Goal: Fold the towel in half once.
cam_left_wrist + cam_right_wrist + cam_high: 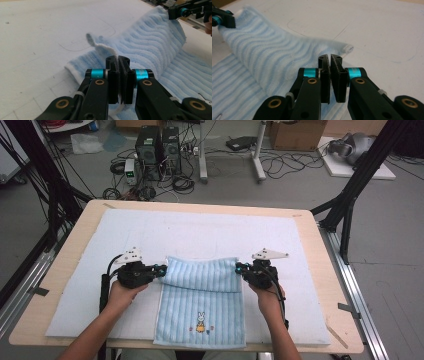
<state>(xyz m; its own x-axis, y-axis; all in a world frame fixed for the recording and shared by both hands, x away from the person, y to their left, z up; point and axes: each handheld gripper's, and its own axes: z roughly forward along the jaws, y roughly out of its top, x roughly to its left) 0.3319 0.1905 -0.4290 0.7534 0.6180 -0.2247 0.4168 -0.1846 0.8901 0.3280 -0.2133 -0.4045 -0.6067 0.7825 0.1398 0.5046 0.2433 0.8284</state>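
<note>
The left gripper (117, 61) is clamped on the left far corner of the striped blue towel (201, 292); the right gripper (330, 60) is pinched tight on the right far corner. Between them the towel's far edge is lifted and folded toward the person, while its near half, with a small rabbit picture (200, 322), lies flat on the pale blue mat (200, 227) at the table's (330, 285) near edge. Both hands (121, 294) hold the grippers level, jaws pointing inward at each other.

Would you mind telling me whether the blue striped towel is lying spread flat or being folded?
Partly folded: the towel's far edge is lifted and curled back toward the person, pinched by the left hand-held gripper and right hand-held gripper.
</note>
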